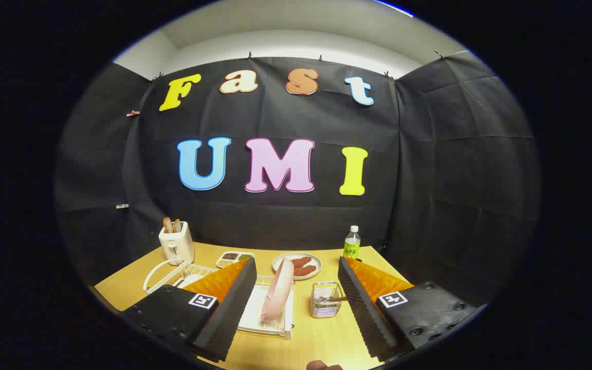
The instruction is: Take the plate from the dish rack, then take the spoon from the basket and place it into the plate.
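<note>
Black cloth booth, wooden table [327, 339]. Landmark: dish rack [270, 313], white, just ahead of gripper [296, 295], between fingers. Jaws spread wide, holding nothing. Pink plate [278, 289] stands on edge in rack, leaning slightly. Wire basket [326, 299] just right of rack, spoon [333, 298] lying across it, handle toward right finger. Toaster [176, 242], second plate with food [297, 265], bottle [352, 242] beyond rack.

Judgement: plate likely rigid, smooth, slippery; light if plastic, breakable if ceramic. Pinch top rim, lift straight up. Spoon thin, stiff; grip mid-handle.

Black cloth walls [285, 216], pale wood table [321, 339], white ceiling [296, 31], seemingly lit overhead.
</note>
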`<move>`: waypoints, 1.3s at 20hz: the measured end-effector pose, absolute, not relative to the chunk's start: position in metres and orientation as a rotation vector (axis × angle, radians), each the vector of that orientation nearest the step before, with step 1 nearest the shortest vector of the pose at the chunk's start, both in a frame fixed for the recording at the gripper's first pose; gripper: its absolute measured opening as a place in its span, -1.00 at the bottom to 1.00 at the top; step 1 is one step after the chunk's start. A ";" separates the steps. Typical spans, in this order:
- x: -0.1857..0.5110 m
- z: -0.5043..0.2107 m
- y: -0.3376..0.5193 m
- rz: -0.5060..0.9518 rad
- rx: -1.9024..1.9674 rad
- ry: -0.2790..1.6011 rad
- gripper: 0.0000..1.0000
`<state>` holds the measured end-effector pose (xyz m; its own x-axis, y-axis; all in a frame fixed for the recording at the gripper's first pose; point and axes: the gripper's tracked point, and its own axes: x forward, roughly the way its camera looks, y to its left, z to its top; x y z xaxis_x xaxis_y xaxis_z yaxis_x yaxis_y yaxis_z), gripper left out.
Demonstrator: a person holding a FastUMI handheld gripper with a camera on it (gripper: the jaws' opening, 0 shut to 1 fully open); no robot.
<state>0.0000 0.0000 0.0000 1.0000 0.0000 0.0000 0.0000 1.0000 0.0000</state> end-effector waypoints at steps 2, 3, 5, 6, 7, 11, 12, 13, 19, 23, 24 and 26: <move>0.001 0.001 0.004 0.008 -0.014 0.000 0.96; 0.002 0.000 0.005 0.007 -0.020 0.002 0.96; 0.004 -0.003 0.009 0.009 -0.023 0.011 0.96; 0.005 -0.005 0.011 0.010 -0.023 0.016 0.96; 0.007 -0.007 0.013 0.011 -0.025 0.022 0.96; 0.016 -0.010 0.011 -0.024 -0.046 0.024 0.95; 0.018 -0.011 0.013 -0.028 -0.052 0.024 0.96; 0.020 -0.013 0.015 -0.029 -0.057 0.031 0.95; 0.036 -0.027 0.012 -0.065 -0.063 0.084 0.95; 0.055 -0.035 0.019 -0.050 -0.092 0.128 0.96; 0.061 -0.038 0.021 -0.042 -0.091 0.141 0.96; 0.076 -0.046 0.024 -0.027 -0.087 0.178 0.96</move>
<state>0.0756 0.0243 -0.0457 0.9838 -0.0349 -0.1761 0.0193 0.9958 -0.0892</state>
